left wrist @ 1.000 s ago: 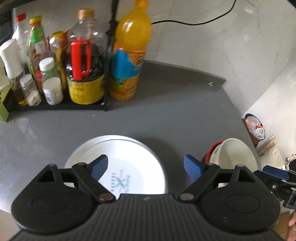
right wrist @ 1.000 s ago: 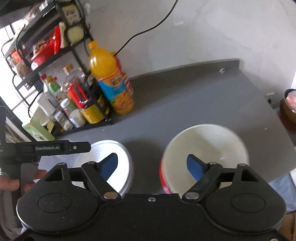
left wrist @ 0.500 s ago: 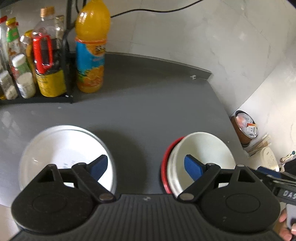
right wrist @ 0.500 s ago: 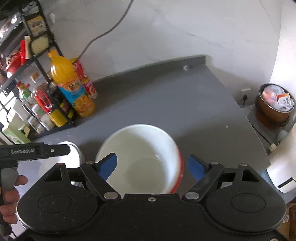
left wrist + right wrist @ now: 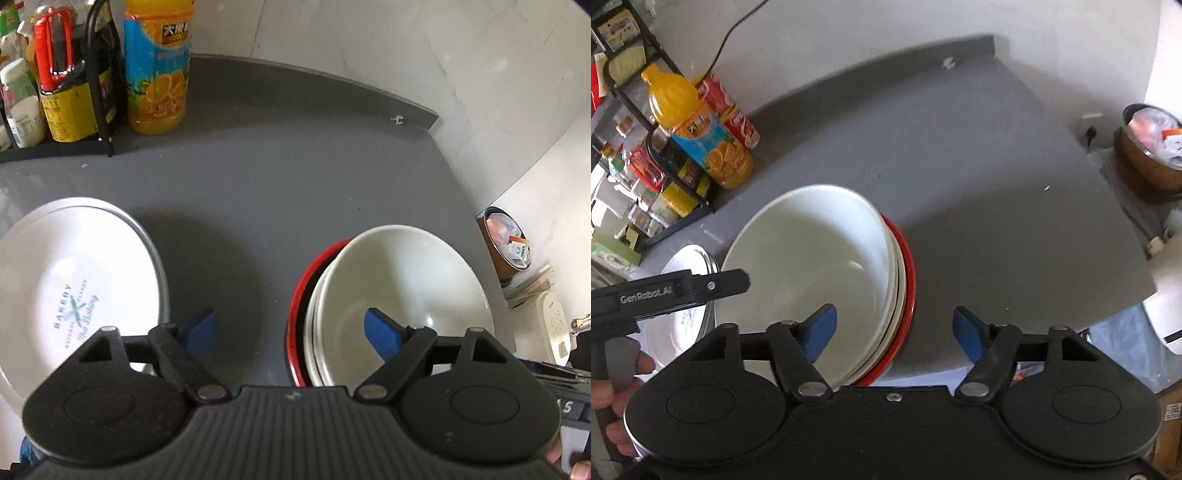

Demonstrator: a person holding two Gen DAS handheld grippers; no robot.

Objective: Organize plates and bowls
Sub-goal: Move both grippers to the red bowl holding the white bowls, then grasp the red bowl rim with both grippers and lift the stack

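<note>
Counter [image 5: 295, 177] of matte dark grey runs bare across its middle and back, curving to a low raised lip against the pale marbled wall, with its right edge dropping off toward a copper-coloured bin [image 5: 1148, 158] on the floor. Near the front edge sits a nested stack: a glossy white bowl [image 5: 402, 295] inside other white bowls, all inside a red bowl [image 5: 301, 295] whose rim shows as a thin crescent. Well apart to its left lies a smooth white plate [image 5: 74, 280] with blue printed lettering, resting on a second plate whose grey rim peeks out; grey surface separates the two groups. At the back left, a black wire rack [image 5: 99, 81] crowds the corner with jars and bottles, and a tall orange juice bottle [image 5: 157, 70] stands just beside it, red cola cans [image 5: 735, 114] behind. The left claw [image 5: 288, 332] is spread wide, one blue finger over the plate's edge, the other over the white bowl's interior. The right claw [image 5: 892, 328] is likewise spread, its left finger inside the bowl, its right finger over bare counter, straddling the stack's right rims without visible contact. A hand [image 5: 613, 384] grips the other tool's handle at the lower left.
</note>
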